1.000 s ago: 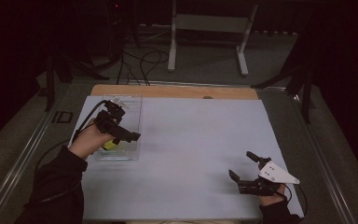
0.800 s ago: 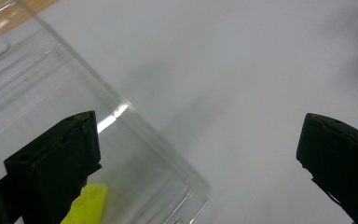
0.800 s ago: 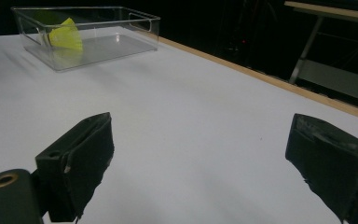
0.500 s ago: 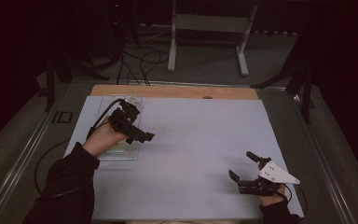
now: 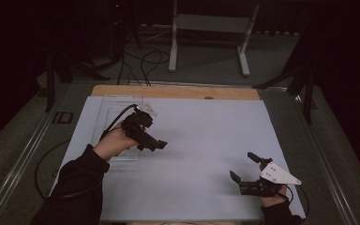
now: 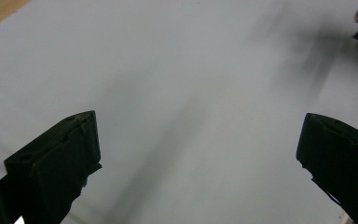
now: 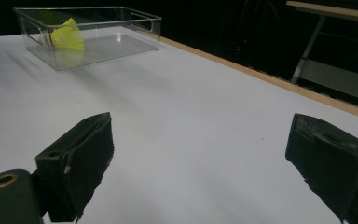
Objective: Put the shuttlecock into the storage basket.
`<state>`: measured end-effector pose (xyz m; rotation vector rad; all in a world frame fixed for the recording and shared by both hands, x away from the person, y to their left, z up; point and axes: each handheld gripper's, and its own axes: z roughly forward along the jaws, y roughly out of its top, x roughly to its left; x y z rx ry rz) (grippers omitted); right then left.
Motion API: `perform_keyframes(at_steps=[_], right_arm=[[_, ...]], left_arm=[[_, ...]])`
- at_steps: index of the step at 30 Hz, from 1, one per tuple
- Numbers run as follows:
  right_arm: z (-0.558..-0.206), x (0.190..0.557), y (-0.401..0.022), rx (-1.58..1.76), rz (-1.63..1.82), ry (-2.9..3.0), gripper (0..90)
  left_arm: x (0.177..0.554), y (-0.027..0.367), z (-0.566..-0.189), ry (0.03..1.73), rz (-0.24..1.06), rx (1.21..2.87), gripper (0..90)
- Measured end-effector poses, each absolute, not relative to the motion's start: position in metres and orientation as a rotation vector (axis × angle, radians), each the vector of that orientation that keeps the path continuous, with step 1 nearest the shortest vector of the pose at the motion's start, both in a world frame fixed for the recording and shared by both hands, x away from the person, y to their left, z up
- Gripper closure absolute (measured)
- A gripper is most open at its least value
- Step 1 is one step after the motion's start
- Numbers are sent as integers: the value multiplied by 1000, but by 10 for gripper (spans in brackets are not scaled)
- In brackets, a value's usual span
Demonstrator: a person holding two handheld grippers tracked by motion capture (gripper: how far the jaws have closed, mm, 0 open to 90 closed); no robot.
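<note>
Yellow item (image 7: 67, 36) in clear bin (image 7: 121, 46), far from both grippers' jaws.

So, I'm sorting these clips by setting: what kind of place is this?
Probably a lab or recording studio: a table under a white sheet with a clear plastic bin, cables on the floor, a metal stand behind, and dark surroundings.

High view: fixed overhead, faces forward and down, far off.
Left gripper view: low, close over the counter (image 6: 177, 93).
Right gripper view: low, faces the clear bin (image 7: 93, 35).
Shared: white counter top.
</note>
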<state>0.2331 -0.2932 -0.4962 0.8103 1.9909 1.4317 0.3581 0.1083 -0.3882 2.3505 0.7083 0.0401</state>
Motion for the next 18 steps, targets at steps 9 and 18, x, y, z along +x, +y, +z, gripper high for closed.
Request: perform_keyframes(at_steps=[9,18], right_arm=[[-496,233,-294,809,1431,1990,75],[-496,233,-293,807,1432,1991,75]], left_arm=[[348,94,-400,630,25,2370,1],[337,87,-413,556,8,2375,1]])
